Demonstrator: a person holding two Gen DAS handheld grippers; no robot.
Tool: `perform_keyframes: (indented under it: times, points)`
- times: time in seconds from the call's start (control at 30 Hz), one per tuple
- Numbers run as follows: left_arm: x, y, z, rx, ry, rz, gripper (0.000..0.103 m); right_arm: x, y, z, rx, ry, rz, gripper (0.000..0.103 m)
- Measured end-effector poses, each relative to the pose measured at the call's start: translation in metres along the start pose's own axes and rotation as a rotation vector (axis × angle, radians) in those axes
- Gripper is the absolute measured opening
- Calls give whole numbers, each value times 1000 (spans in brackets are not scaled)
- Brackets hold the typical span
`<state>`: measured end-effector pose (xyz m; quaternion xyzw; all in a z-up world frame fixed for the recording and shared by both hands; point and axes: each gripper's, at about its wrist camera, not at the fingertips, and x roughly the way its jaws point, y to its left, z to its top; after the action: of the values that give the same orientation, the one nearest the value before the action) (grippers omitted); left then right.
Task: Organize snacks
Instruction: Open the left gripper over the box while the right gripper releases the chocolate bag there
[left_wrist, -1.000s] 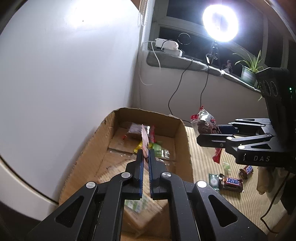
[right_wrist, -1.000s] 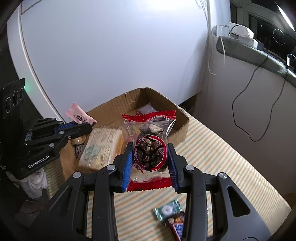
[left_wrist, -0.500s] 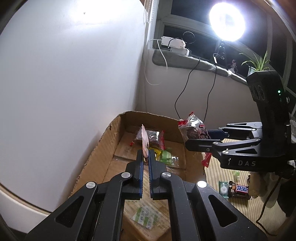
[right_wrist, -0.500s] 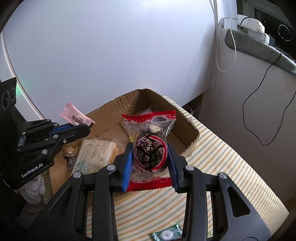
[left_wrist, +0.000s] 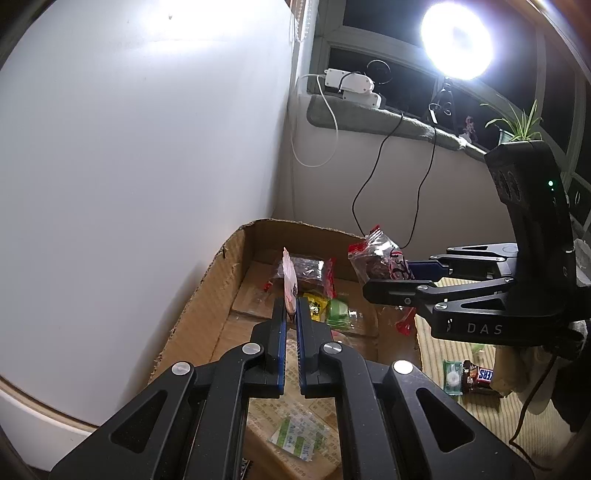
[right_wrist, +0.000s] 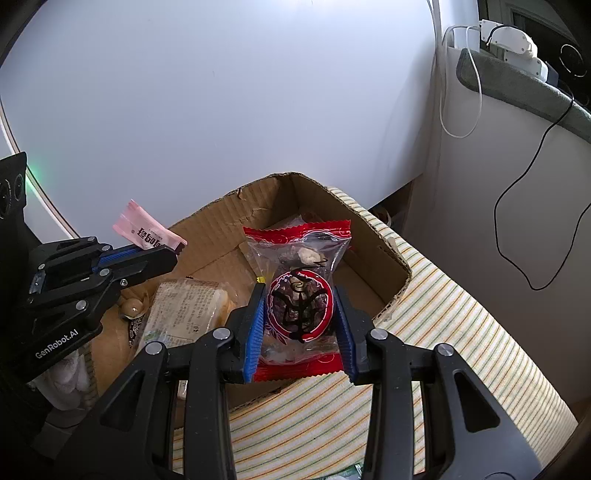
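Note:
My left gripper (left_wrist: 290, 306) is shut on a thin pink snack packet (left_wrist: 290, 284), held edge-on above the open cardboard box (left_wrist: 218, 280); the packet also shows in the right wrist view (right_wrist: 147, 230). My right gripper (right_wrist: 300, 295) is shut on a red-and-clear snack bag (right_wrist: 299, 291) and holds it over the box's right side (right_wrist: 384, 254); the bag also shows in the left wrist view (left_wrist: 376, 254). Inside the box lie a dark snack bag (left_wrist: 310, 271), green and yellow packets (left_wrist: 332, 310) and a flat pale pack (right_wrist: 184, 306).
The box stands against a white wall (left_wrist: 129, 166) on a striped cloth (right_wrist: 443, 332). A Snickers bar (left_wrist: 480, 376) and a small green packet (left_wrist: 451, 376) lie on the cloth right of the box. Cables (left_wrist: 376, 177) hang from the windowsill behind.
Both grippers have moved toward the box with their snacks still held. The red bag has come from over the cloth to over the box's right side.

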<state>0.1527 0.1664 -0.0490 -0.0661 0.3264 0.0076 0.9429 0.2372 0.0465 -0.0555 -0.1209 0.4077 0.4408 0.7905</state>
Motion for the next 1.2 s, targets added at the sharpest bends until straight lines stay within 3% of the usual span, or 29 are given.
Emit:
perform_keyframes:
  times: [0.23, 0.3, 0.4, 0.47, 0.63, 0.8, 0.87, 1.2]
  points:
    - [-2, 0, 1, 0, -6, 8, 5, 2, 2, 0, -8, 3, 1, 36]
    - [-3, -1, 1, 2, -7, 16, 14, 1, 4, -1, -14, -3, -7, 37]
    - [-6, 0, 1, -1, -9, 21, 18, -2, 6, 0, -15, -12, -15, 46]
    - [-8, -1, 1, 4, -12, 27, 21, -5, 6, 1, -17, -23, -25, 59]
    - [-15, -3, 1, 11, -24, 37, 46, -16, 7, 1, -19, -50, -50, 76]
    - [-26, -8, 0, 11, -40, 44, 57, -28, 7, 0, -8, -65, -69, 78]
    - [-32, -11, -1, 11, -48, 45, 60, -34, 7, -2, -5, -71, -78, 89]
    - [-61, -36, -9, 27, -84, 41, 72, -84, 9, -24, 5, -114, -114, 94]
